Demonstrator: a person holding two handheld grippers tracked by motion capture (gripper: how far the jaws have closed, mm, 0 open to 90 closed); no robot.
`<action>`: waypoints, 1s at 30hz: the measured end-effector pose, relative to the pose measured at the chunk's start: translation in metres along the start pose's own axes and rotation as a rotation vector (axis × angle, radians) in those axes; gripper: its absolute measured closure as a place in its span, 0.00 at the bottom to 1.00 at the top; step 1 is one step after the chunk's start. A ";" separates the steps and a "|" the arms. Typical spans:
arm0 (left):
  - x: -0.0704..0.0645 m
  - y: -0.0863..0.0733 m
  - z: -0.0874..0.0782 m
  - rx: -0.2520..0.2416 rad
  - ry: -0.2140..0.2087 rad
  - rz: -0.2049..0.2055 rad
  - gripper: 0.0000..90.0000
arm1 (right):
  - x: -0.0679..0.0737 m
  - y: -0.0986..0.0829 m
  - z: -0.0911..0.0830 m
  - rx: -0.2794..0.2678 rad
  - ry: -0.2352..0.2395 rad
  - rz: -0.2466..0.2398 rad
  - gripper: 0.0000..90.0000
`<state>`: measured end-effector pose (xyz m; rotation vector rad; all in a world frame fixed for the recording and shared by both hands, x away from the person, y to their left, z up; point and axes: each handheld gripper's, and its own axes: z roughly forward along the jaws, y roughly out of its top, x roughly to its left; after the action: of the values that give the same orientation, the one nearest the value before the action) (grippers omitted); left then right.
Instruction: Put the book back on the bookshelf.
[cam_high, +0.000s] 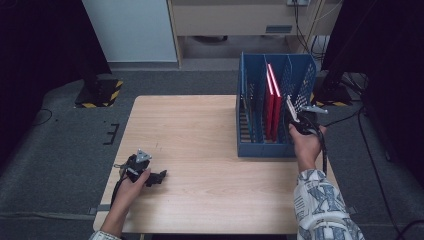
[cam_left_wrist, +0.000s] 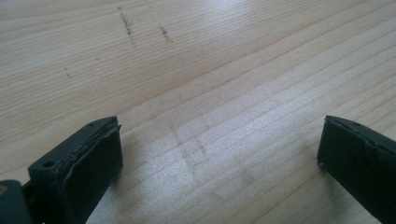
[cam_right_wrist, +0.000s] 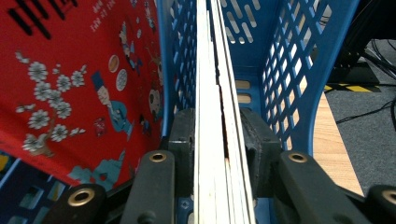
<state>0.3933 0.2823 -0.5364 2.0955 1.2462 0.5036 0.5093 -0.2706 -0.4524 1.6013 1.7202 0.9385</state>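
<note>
Right gripper view alone revealed the right hand-held gripper clamped on a pale book inside the blue rack; the left hand-held gripper gaped wide above the bench.

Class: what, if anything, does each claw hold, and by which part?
Right claw grips a thin book by its near edge; left claw is open, holding nothing.

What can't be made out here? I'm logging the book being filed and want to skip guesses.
- Book cover: right gripper view shows it edge-on, clamped by the right gripper; high view too small.
- Red book title: cut off by the top edge.
- Blue rack leftmost slot contents: too small, high view.
</note>
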 end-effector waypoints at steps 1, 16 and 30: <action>0.000 0.000 0.000 0.000 0.000 0.000 0.00 | 0.000 0.000 -0.001 -0.002 0.004 -0.001 0.75; 0.000 0.000 0.000 0.000 0.000 0.000 0.00 | 0.002 -0.002 -0.018 -0.070 0.055 0.002 0.73; 0.000 0.000 0.000 -0.001 0.000 -0.001 0.00 | 0.008 -0.006 -0.022 -0.093 0.085 -0.014 0.71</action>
<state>0.3932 0.2822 -0.5364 2.0942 1.2468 0.5042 0.4873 -0.2646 -0.4444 1.5075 1.7164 1.0774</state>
